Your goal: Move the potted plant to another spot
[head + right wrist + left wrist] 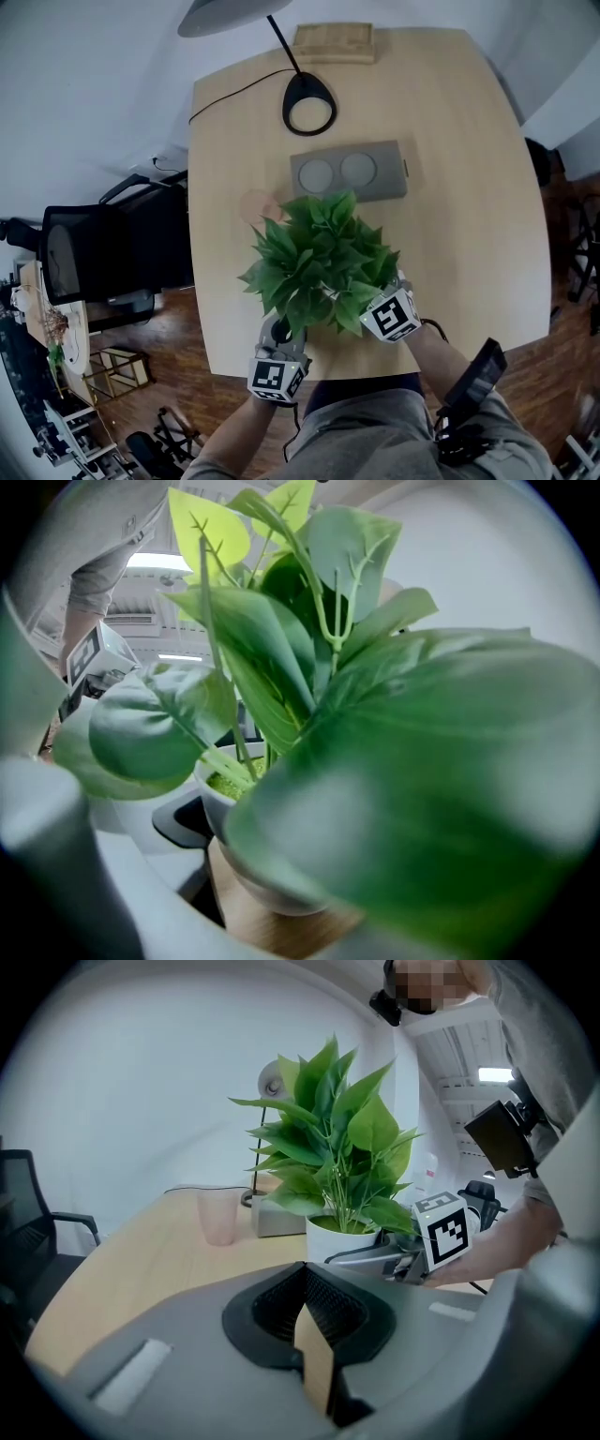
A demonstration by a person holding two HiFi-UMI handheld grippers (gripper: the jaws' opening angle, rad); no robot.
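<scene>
Near the front edge of the table (469, 187), upright, long axis vertical: potted plant (319, 258). Behind it, well apart: grey tray (349, 171), two round hollows apparently empty. Under the leaves, holding green filler: pot (333, 1238). Around that pot from the person's right, spread wide, pad seemingly against its wall: right gripper (375, 1256). Just left of the foliage, closed, empty: left gripper (278, 336).

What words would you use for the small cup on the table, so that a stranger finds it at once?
On the wooden table, look just left of the potted plant, near the grey block. The cup is the only pale pink, see-through thing there.
</scene>
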